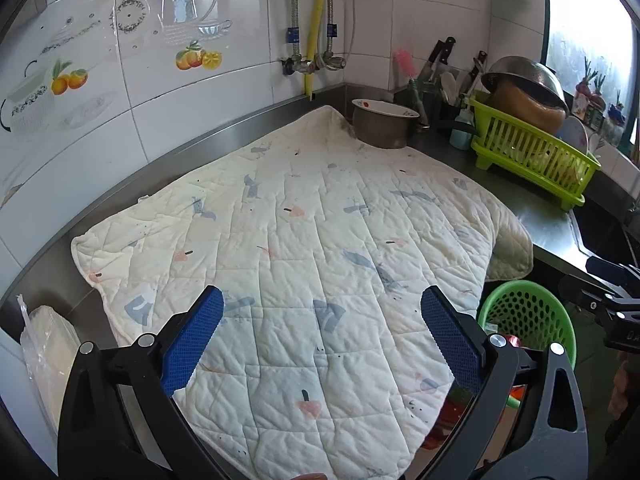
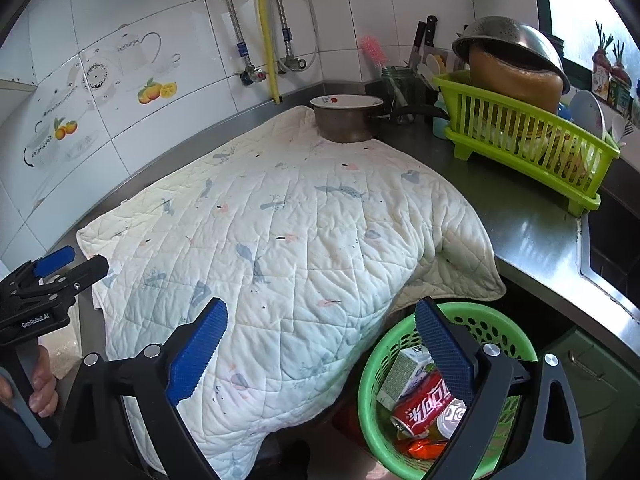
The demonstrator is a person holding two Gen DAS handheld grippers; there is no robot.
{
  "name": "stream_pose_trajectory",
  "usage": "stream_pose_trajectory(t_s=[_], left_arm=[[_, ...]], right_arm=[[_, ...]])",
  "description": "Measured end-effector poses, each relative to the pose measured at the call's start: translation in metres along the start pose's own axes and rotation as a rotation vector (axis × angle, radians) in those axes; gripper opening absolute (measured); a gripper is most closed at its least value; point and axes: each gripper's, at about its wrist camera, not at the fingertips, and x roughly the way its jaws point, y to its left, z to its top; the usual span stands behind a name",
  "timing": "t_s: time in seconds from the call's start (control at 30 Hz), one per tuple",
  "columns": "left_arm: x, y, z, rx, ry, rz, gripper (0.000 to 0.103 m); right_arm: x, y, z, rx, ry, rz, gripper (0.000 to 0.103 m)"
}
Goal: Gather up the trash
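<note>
A round green perforated basket (image 2: 400,344) sits below the counter's front edge at the lower right. It holds a red cola can (image 2: 420,404), a small drink carton (image 2: 404,372), a second can top and an orange wrapper. The basket also shows in the left wrist view (image 1: 528,320). My right gripper (image 2: 320,320) is open and empty, over the quilt edge and the basket. My left gripper (image 1: 322,304) is open and empty above the white quilted cloth (image 1: 300,240). The left gripper also shows in the right wrist view (image 2: 68,266).
The quilted cloth (image 2: 280,248) covers the steel counter (image 2: 532,232). A metal pot (image 2: 348,120) stands on its far corner. A green dish rack (image 2: 528,148) with bowls stands at the right, a sink (image 2: 612,248) beside it. A plastic-wrapped packet (image 1: 44,344) lies at the left.
</note>
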Motion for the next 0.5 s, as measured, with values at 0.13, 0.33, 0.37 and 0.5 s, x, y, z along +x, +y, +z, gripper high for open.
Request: stream_pose_trajectory(t_s=[0.13,0.33,0.37,0.5], left_arm=[[-0.004,0.002,0.001,-0.002,-0.011,0.0,0.098],[-0.008,0.002,0.001,0.001,-0.02,-0.01,0.098],[-0.008,0.002,0.001,0.003,-0.02,-0.011,0.098],[-0.01,0.001,0.001,0.004,-0.025,-0.015,0.098]], right_arm=[[-0.004,0.001,0.001,-0.003,-0.012,0.002,0.092],[-0.008,0.005,0.002,-0.01,-0.024,-0.002,0.092],[-0.009,0.005,0.002,-0.011,-0.026,-0.004,0.092],[-0.012,0.006,0.003,-0.017,-0.034,-0.006,0.092]])
